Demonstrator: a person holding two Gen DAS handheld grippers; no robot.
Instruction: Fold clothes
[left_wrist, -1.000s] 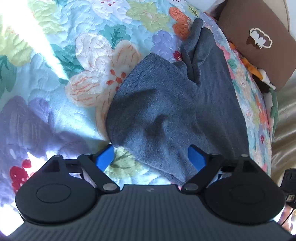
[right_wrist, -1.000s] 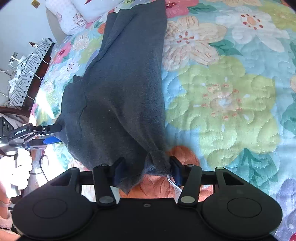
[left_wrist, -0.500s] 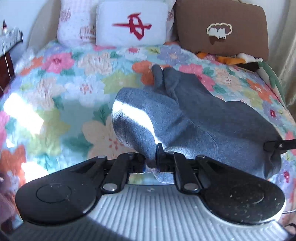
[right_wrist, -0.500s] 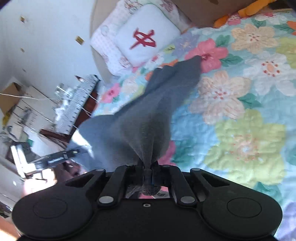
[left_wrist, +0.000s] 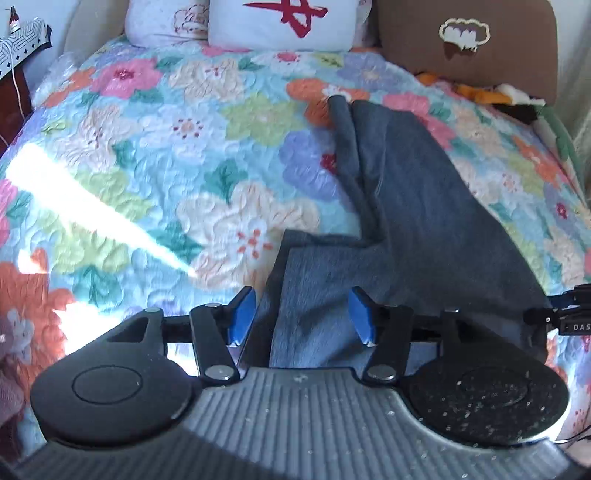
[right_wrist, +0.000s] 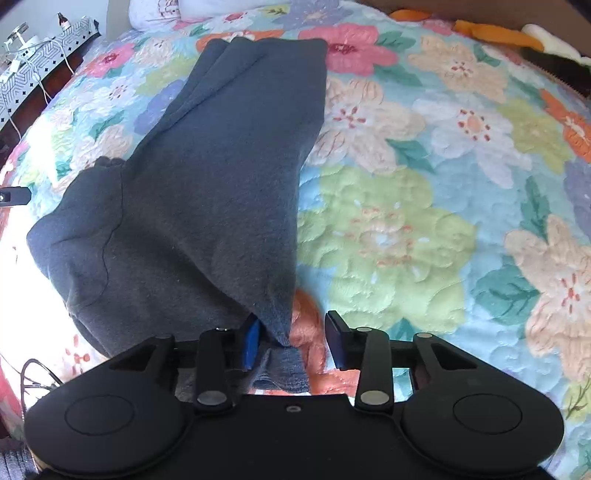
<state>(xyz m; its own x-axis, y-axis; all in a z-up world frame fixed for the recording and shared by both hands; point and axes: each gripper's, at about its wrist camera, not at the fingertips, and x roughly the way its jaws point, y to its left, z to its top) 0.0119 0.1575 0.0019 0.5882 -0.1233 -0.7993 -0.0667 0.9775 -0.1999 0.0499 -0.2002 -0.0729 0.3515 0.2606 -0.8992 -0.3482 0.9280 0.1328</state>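
Observation:
A dark grey garment (left_wrist: 417, 229) lies on the floral quilt, running from near the pillows down to the near edge; it also shows in the right wrist view (right_wrist: 207, 192). My left gripper (left_wrist: 301, 314) is open, its blue pads either side of the garment's near left edge, with cloth lying between them. My right gripper (right_wrist: 291, 341) is open, with the garment's near right corner (right_wrist: 280, 332) lying loose between the pads. The right gripper's tip shows at the right edge of the left wrist view (left_wrist: 565, 317).
The floral quilt (left_wrist: 147, 184) covers the bed. A white pillow with a red mark (left_wrist: 280, 22), a pink-patterned pillow (left_wrist: 166, 18) and a brown cushion (left_wrist: 465, 40) stand at the head. A dark nightstand with cables (right_wrist: 37, 62) is at the left.
Both grippers were shut on the garment's near edge and held it raised half a second ago. Now both have opened and the garment lies flat on the quilt.

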